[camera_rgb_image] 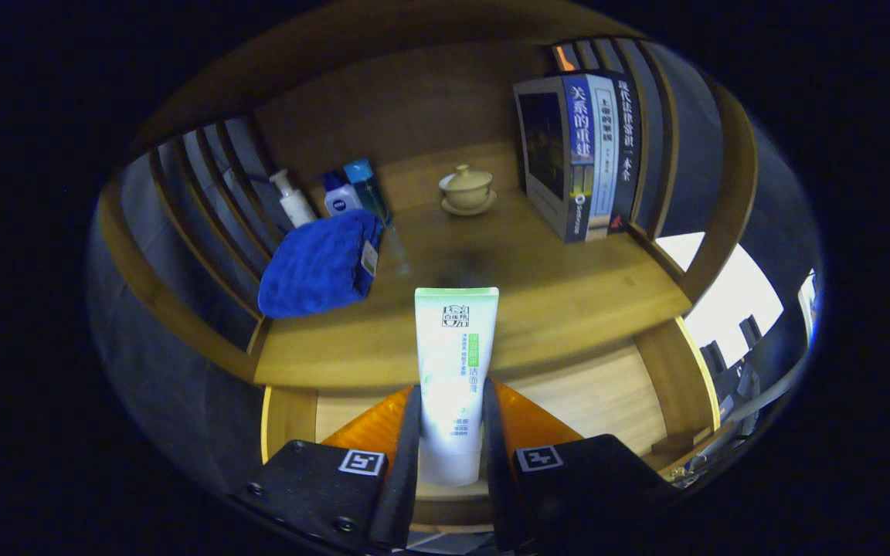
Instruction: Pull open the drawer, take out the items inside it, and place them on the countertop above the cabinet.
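While the tongs clamp an upright white tube, the wooden bench lies just beyond them.

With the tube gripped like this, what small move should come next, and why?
Probably carry the white tube forward and lower it onto the bare countertop just ahead. The gripper has both fingers pressed on the tube, held upright at the counter's front edge, and the space between the blue cloth and the books looks free.
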Demonstrator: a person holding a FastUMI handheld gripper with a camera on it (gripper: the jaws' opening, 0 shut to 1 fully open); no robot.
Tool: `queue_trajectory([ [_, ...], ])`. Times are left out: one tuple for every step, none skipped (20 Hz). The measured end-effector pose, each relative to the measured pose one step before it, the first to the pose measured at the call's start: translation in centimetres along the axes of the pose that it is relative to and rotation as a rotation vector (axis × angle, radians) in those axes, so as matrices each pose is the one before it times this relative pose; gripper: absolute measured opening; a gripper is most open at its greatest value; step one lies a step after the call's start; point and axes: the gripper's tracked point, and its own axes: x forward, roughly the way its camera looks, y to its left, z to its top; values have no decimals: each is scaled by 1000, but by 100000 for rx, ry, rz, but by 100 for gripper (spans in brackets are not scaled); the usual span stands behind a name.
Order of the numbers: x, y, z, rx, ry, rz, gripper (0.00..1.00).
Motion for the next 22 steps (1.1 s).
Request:
queue_trajectory([
  [421, 147, 844, -288, -1131, -1006, 48],
  [669, 234, 878, -521, -938, -797, 48],
  [943, 482, 742, -124, -649, -494, 48],
  [929, 432, 849, 252, -1114, -256, 48],
  [807, 148, 798, 243, -1120, -705, 48],
  [808, -123, 635, -346, -858, -1768, 48],
  [820, -430, 508, -1594, -333, -2002, 48],
  [599, -425, 379, -1506, -1222, -2291, 49],
  [104, 12, 432, -182, -1409, -345, 52],
  [84, 306, 455, 54, -2214, 685, 55],
  [-319, 117, 97, -326, -1219, 495, 58],
  [-272, -300, -140, -890, -605, -614, 67],
  [-256, -253, -207, -752, -226, -128, 75],
  [-426, -127, -184, -33, -635, 189, 84],
  [-586, -128, -164, 511, -734, 548, 92],
  [-432, -81, -135, 813, -1085, 447, 100],
  [-818, -50, -171, 208, -1277, 807, 100],
  [-634, 1, 104, -480, -2040, 947, 100],
  [-695, -132, 171, -1018, -2903, 505, 99],
  [-739, -225, 299, -1196, -3353, -241, 100],
  [-784, -192, 347, -931, -3333, -123, 99],
  [-890, -139, 314, -177, -3279, 413, 99],
])
